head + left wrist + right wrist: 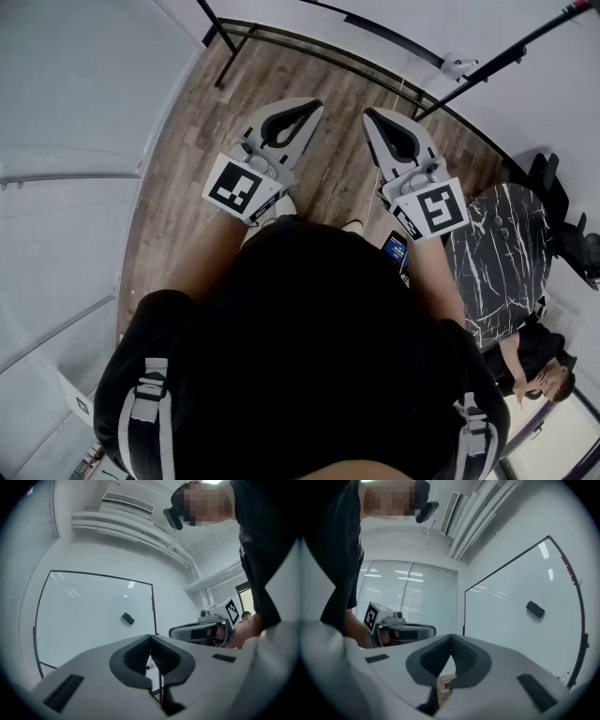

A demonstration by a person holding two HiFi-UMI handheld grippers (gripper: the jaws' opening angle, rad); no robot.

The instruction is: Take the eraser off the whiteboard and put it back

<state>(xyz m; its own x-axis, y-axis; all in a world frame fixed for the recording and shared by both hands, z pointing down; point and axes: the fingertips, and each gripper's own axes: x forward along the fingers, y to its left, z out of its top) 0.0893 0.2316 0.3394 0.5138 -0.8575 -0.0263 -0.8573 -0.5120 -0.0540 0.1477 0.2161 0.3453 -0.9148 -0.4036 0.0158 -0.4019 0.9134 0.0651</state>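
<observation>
The left gripper [151, 637] and the right gripper [451, 636] are held level side by side, apart from each other; each gripper view shows its own 2 jaws meeting at the tips with nothing between them, so both are closed and empty.

The black eraser [127, 618] sits on the whiteboard [84, 616], well ahead of both grippers. In the left gripper view it lies toward the board's right edge, about mid-height; the right gripper view shows the same eraser [535, 609] on the whiteboard [511, 625] from the other side, tilted a little.

Each gripper view also catches the other tool - the right gripper [174, 632] at the left camera's right, the left gripper [433, 630] at the right camera's left. Only the right gripper view shows the window blinds [408, 597]; only the left shows the wall air conditioner [127, 501].

The head view shows no eraser; it gives the left gripper [315, 106] and right gripper [369, 114] from above, over a wood-plank floor [187, 178], with a black marbled table [506, 253] and a seated person [539, 370] at the lower right - neither seen from the grippers.
</observation>
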